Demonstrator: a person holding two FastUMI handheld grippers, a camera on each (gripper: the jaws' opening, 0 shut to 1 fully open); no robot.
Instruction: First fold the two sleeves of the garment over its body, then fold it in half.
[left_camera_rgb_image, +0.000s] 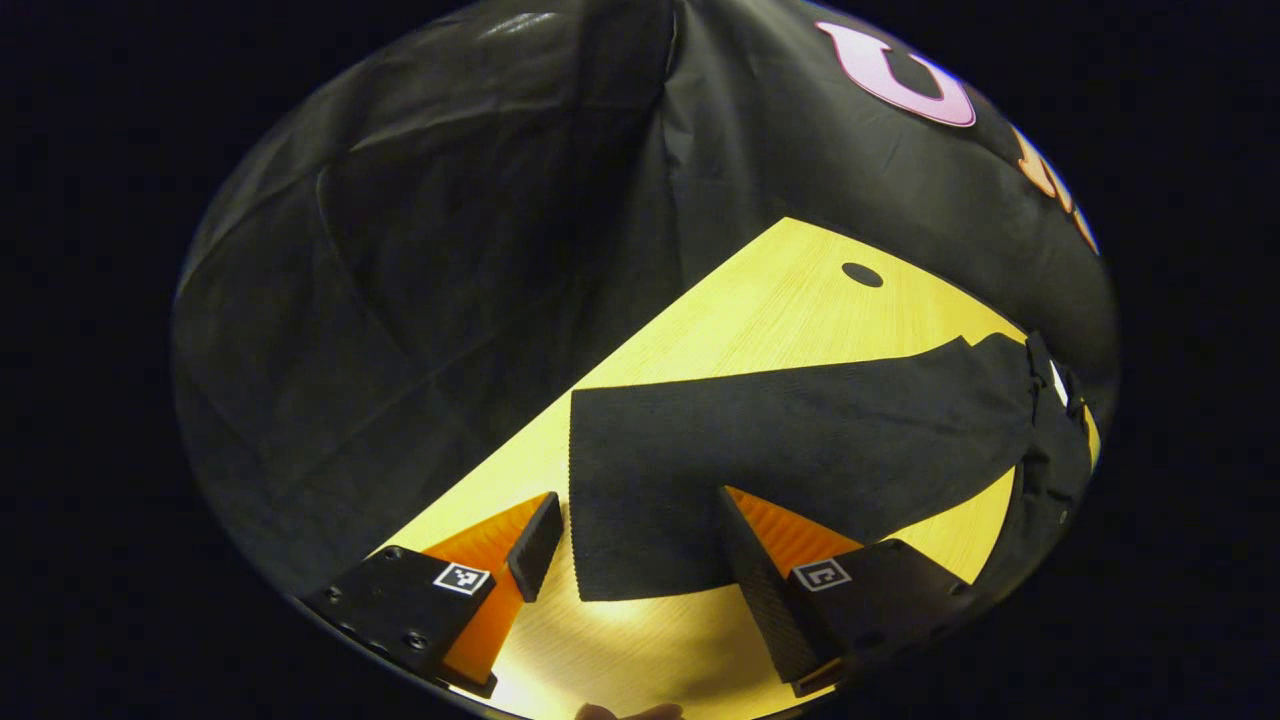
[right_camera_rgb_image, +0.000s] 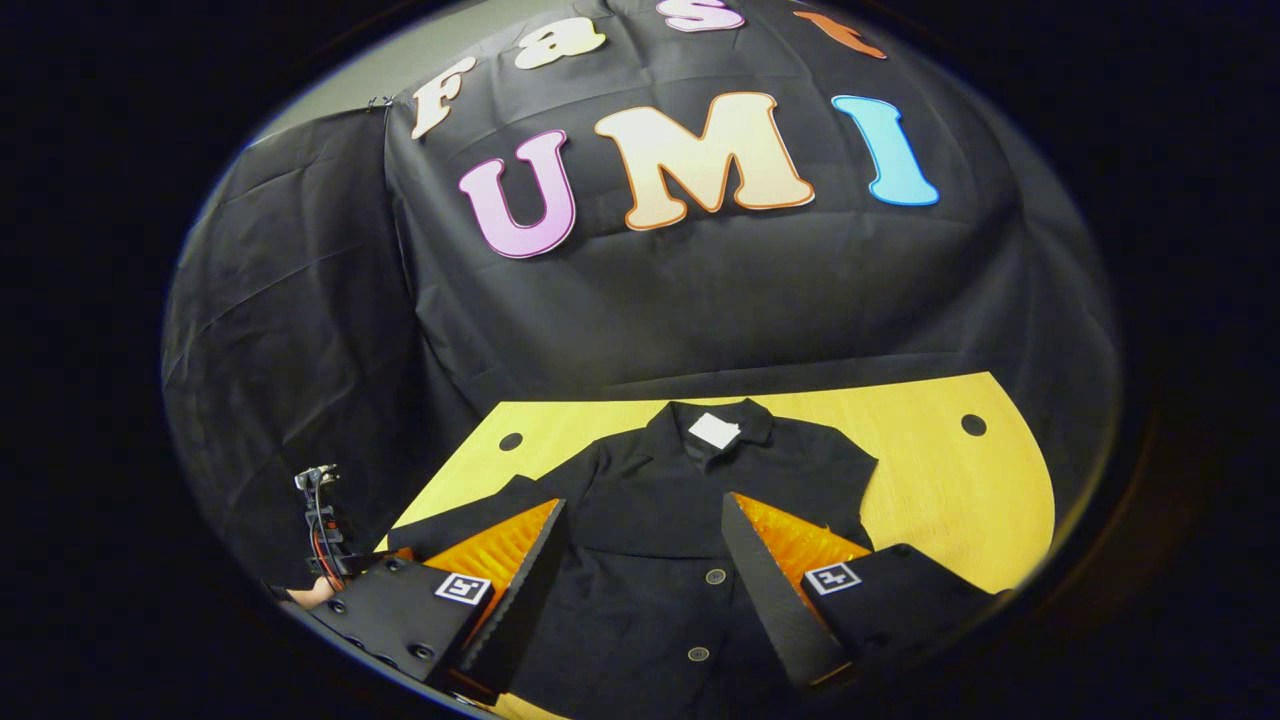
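Left gripper view: left gripper (left_camera_rgb_image: 640, 560) spread, poised over black jacket's sleeve (left_camera_rgb_image: 800, 440) cuff on desk (left_camera_rgb_image: 780, 290). Right gripper (right_camera_rgb_image: 645, 560) spread above jacket (right_camera_rgb_image: 690, 520) body. First sleeve fold pending; next, pinch cuff.

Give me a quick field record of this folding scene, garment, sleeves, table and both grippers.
garment: black buttoned jacket lying flat, collar away from the right gripper view
sleeve: one sleeve spread out sideways, not yet folded
table: yellow wooden top
left gripper: open, at the sleeve's cuff end
right gripper: open, over the jacket's front
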